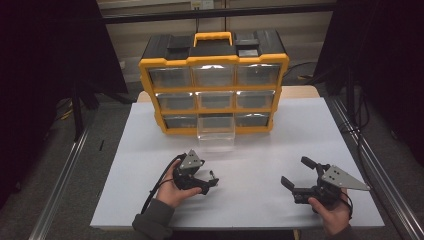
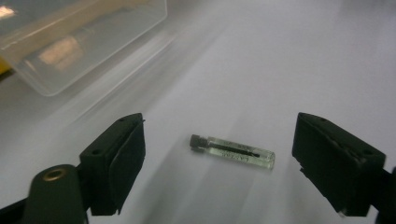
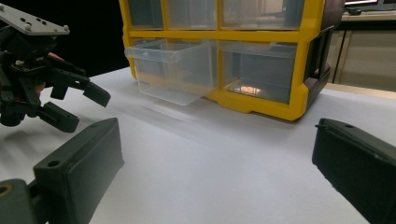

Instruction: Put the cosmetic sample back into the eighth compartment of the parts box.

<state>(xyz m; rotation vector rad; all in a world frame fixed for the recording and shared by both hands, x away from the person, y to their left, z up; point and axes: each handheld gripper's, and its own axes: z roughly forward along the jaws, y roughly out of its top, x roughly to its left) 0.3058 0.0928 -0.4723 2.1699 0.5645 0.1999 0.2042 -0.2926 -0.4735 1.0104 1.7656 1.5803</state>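
Note:
A small clear glass vial point(image 2: 232, 152) with a black cap lies flat on the white table point(image 1: 260, 145). My left gripper point(image 2: 219, 122) hovers over it, open, with a jaw on either side and neither touching it. From above, the vial point(image 1: 213, 174) shows just past the left gripper point(image 1: 210, 182), which a hand holds at the table's front left. My right gripper point(image 1: 295, 171) is open and holds nothing at the front right. A yellow and black organizer point(image 1: 214, 60) with clear drawers stands at the back; its bottom middle drawer point(image 1: 216, 131) is pulled out.
In the right gripper view the pulled-out drawer point(image 3: 170, 70) juts over the table, with the left gripper point(image 3: 81, 108) at the far left. Bare table lies between the grippers and the organizer point(image 3: 261, 100). Metal rails point(image 1: 65, 170) run along both table sides.

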